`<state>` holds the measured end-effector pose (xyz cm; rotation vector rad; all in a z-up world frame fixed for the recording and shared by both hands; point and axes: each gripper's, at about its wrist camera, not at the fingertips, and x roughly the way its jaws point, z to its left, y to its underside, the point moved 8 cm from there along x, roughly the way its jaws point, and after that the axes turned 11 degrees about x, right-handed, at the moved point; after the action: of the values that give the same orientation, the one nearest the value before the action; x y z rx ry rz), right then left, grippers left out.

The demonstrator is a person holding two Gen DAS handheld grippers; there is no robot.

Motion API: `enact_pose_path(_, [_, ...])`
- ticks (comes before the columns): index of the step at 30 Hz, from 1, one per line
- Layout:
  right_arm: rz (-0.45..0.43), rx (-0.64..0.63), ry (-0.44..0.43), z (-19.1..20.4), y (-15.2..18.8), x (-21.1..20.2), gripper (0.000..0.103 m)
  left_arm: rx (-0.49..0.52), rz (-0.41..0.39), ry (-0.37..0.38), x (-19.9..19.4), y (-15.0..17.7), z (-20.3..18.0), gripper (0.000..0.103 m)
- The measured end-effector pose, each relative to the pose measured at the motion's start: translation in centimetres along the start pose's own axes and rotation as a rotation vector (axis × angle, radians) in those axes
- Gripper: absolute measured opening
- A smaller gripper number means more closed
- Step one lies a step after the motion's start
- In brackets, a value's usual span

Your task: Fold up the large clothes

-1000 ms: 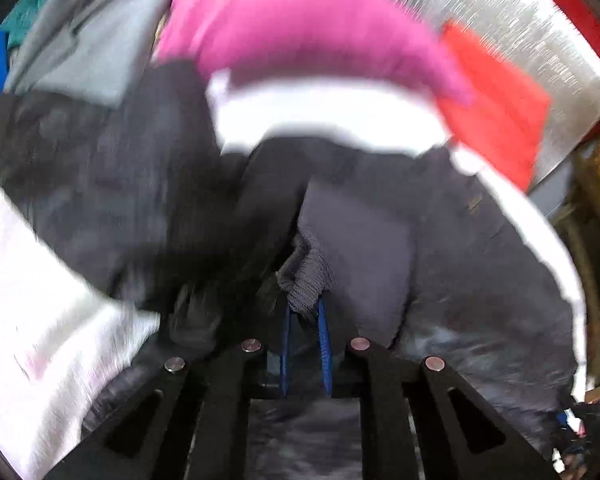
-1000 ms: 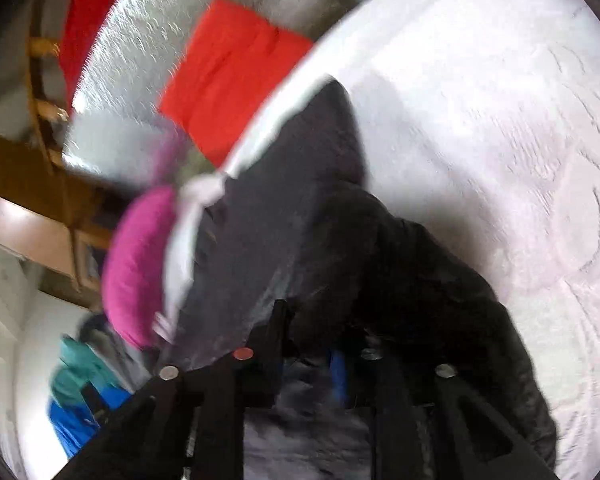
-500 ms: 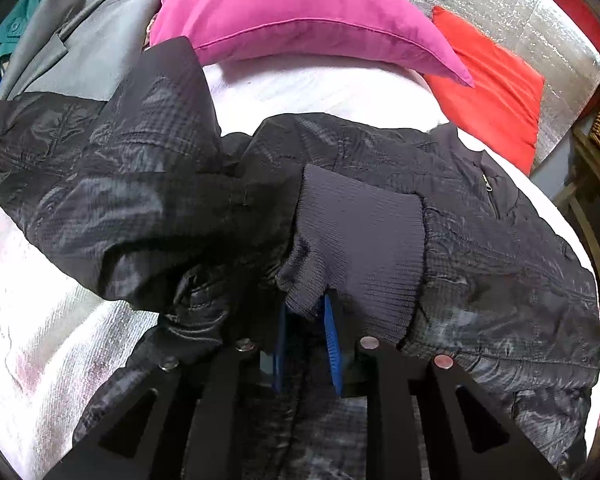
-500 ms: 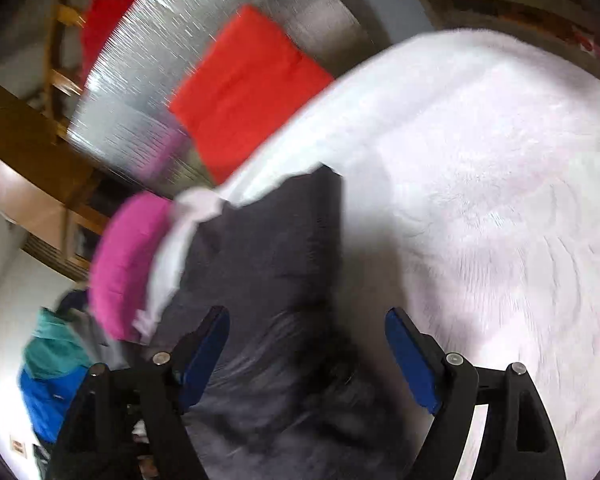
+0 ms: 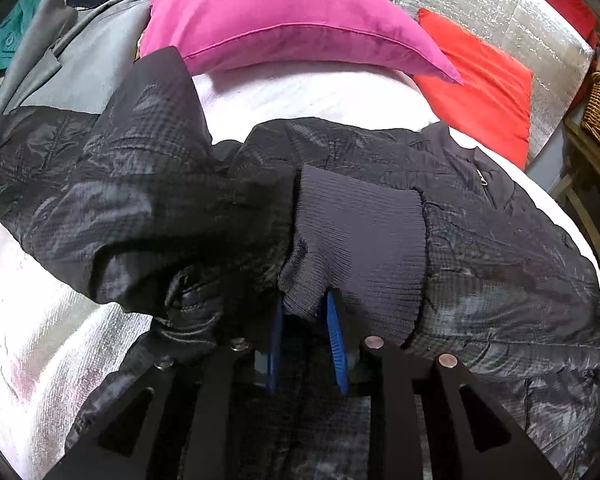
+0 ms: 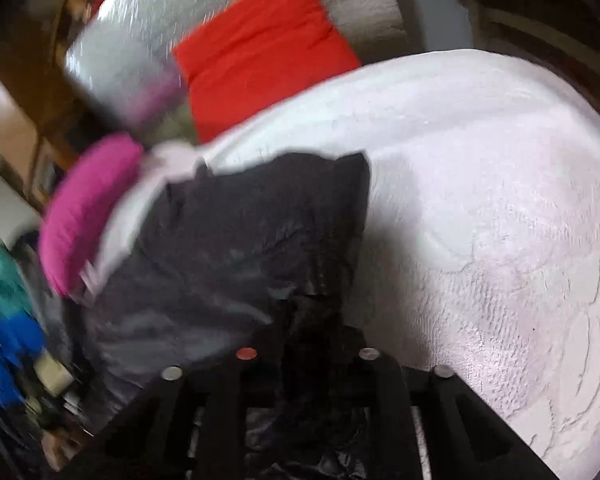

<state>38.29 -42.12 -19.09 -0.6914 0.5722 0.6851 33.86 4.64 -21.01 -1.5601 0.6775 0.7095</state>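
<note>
The black jacket [image 5: 500, 248] lies spread across the white bedspread [image 5: 40, 344], below the pink pillow [image 5: 284, 20] and red cushion [image 5: 480, 88], and the folding looks barely begun. One sleeve is brought in over the body, its ribbed cuff [image 5: 360, 248] resting on the middle of the jacket, while the other sleeve [image 5: 112, 184] is flung out in loose creases to the left. The left gripper [image 5: 306, 320] has its blue pads [image 5: 334, 332] nearly closed on a corner of the cuff, and the jaws have just been easing apart a little. The right gripper [image 6: 304, 356] has been closing, with dark jacket cloth bunched between its jaws; blur and shadow hide the pads, so I cannot tell whether it grips. By my reckoning the second sleeve, the smoothing and the folds of the body all remain
</note>
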Motion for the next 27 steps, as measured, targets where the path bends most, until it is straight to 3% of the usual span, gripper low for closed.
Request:
enact_pose_path(2, [-0.031, 0.051, -0.042, -0.1, -0.8, -0.8, 0.089, 0.0, -0.007, 0.0, 0.0, 0.0, 0.1, 0.025])
enact_pose_path(5, [-0.009, 0.065, -0.052, -0.1, -1.8, 0.1, 0.086, 0.003, -0.015, -0.002, -0.1, 0.1, 0.1, 0.025])
enact_pose_path(7, [0.008, 0.051, -0.041, 0.1, -2.3, 1.0, 0.048, -0.001, -0.015, 0.003, 0.0, 0.0, 0.2, 0.025])
enact_pose_path(8, [0.029, 0.018, 0.018, 0.0, -2.4, 1.9, 0.01, -0.001, -0.015, 0.006, 0.0, 0.0, 0.2, 0.025])
enact_pose_path(11, [0.031, -0.119, 0.176, 0.8, -2.0, 3.3, 0.011, 0.002, -0.016, 0.004, 0.0, 0.1, 0.1, 0.025])
enact_pose_path(13, [-0.012, -0.137, 0.209, 1.2, -1.6, 2.1, 0.019, 0.005, -0.014, -0.003, 0.0, 0.0, 0.1, 0.025])
enact_pose_path(15, [-0.122, -0.177, 0.241, 2.3, -1.3, -0.7, 0.037, 0.009, -0.013, -0.006, 0.0, 0.0, 0.0, 0.026])
enact_pose_path(17, [-0.169, -0.231, 0.177, 4.6, 0.6, -3.6, 0.038, 0.013, -0.01, -0.01, 0.1, -0.1, -0.1, 0.026])
enact_pose_path(19, [-0.132, -0.261, 0.086, 6.8, 3.1, -4.7, 0.043, 0.025, -0.008, -0.028, 0.1, -0.3, -0.3, 0.026])
enact_pose_path(21, [-0.072, -0.277, 0.064, 7.0, 5.5, -4.0, 0.082, 0.04, -0.007, -0.047, 0.1, -0.5, -0.5, 0.026])
enact_pose_path(23, [0.058, -0.275, 0.161, 4.6, 7.5, -0.7, 0.096, 0.045, -0.005, -0.064, 0.0, -0.8, -0.5, 0.035])
enact_pose_path(24, [0.085, -0.256, 0.211, 3.2, 8.0, 0.4, 0.096, 0.052, 0.027, -0.055, -0.3, -1.0, -0.4, 0.05])
enact_pose_path(25, [0.033, -0.259, 0.209, 3.3, 7.8, -0.2, 0.096, 0.052, 0.051, -0.023, -0.8, -1.0, -0.4, 0.055])
enact_pose_path(27, [-0.04, -0.245, 0.136, 4.7, 7.7, -2.5, 0.096, 0.039, 0.006, 0.024, -3.2, -1.7, 0.4, 0.058])
